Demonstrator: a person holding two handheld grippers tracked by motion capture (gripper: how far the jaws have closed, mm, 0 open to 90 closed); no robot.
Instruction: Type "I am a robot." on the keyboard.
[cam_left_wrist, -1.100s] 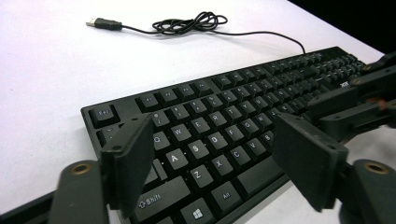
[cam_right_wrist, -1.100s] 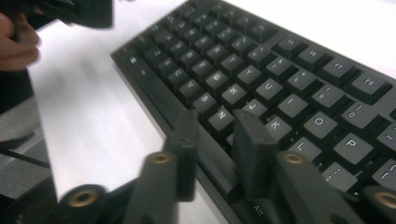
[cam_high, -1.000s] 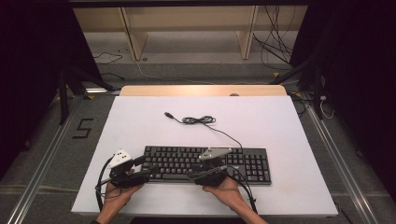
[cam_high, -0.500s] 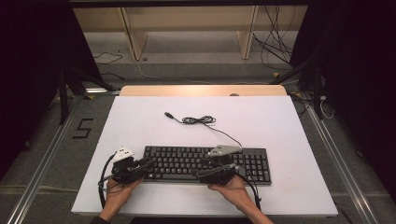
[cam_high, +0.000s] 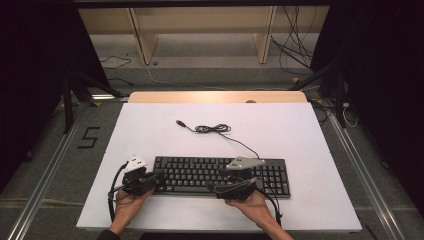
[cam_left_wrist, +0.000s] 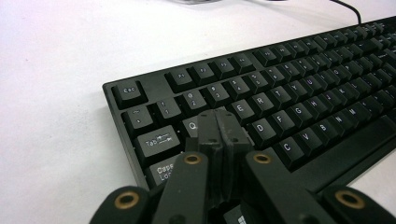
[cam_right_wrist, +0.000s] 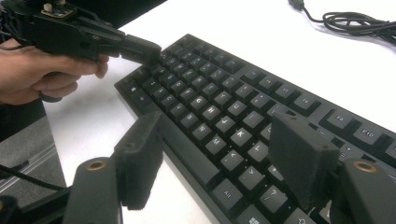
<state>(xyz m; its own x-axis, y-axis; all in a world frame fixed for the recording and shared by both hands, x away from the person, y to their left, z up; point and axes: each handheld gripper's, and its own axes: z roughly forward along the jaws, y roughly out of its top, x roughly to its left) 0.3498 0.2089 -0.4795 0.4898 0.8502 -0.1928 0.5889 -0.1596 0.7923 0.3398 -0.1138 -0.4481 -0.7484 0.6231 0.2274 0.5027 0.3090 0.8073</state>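
Note:
A black keyboard (cam_high: 220, 172) lies flat near the front of the white table (cam_high: 280, 130). Its black cable (cam_high: 212, 129) runs back to a loose coil with the plug end free. My left gripper (cam_high: 158, 176) is shut with nothing between its jaws. In the left gripper view its tips (cam_left_wrist: 223, 125) sit low over the keyboard (cam_left_wrist: 303, 93) beside the Q key; whether they touch is unclear. My right gripper (cam_high: 216, 188) is open above the keyboard's front edge. In the right gripper view its jaws (cam_right_wrist: 219, 158) straddle the bottom key rows of the keyboard (cam_right_wrist: 224, 93), and the left gripper (cam_right_wrist: 148, 50) shows beyond.
The coiled cable (cam_right_wrist: 355, 21) lies on the table behind the keyboard. A wooden strip (cam_high: 215, 96) borders the table's far edge, with shelving and loose wires on the floor beyond. Metal rails (cam_high: 45, 175) run along both sides of the table.
Both grippers have shifted a little to the right along the keyboard. The left one has come in over the keyboard's left end. The keyboard and cable have not moved.

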